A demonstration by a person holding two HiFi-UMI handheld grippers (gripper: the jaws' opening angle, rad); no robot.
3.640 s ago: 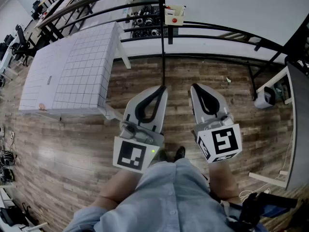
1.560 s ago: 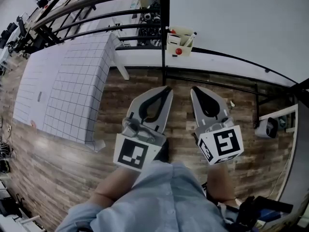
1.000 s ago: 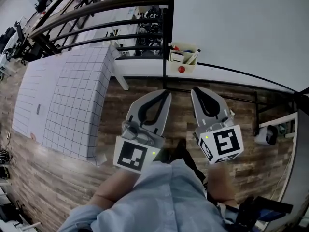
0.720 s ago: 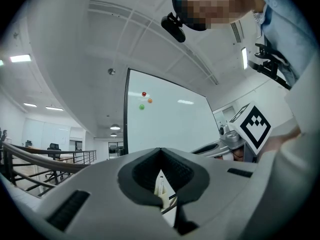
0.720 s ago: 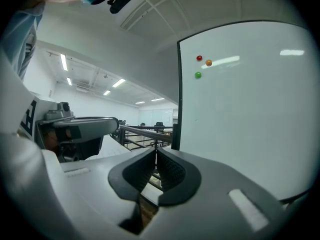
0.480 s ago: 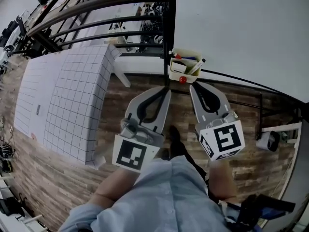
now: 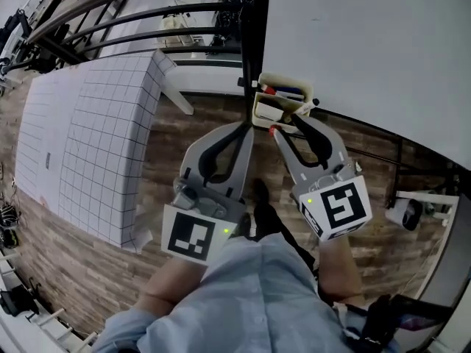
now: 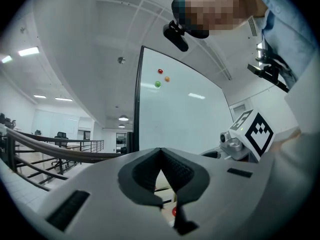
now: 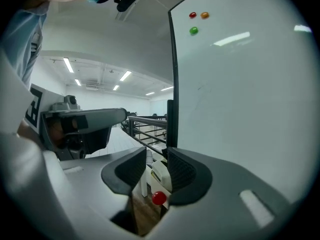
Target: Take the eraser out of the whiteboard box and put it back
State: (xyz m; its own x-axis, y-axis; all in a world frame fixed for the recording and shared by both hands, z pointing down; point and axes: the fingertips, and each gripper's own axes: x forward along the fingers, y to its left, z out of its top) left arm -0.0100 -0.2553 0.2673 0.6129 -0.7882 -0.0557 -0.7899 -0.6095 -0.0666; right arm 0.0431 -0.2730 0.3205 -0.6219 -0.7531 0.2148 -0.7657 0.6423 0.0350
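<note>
gridded table (image 7: 96,123) left of whiteboard box (image 7: 263,112), black post (image 7: 250,20) beside it.

No legible text, brand or number anywhere. Cube (image 7: 190,239) on left gripper (image 7: 246,129) and cube (image 7: 335,208) on right gripper (image 7: 289,126): black-and-white square patterns only (codes, not letters). Whiteboard box (image 7: 266,112): perhaps print, too small to tell.
</note>
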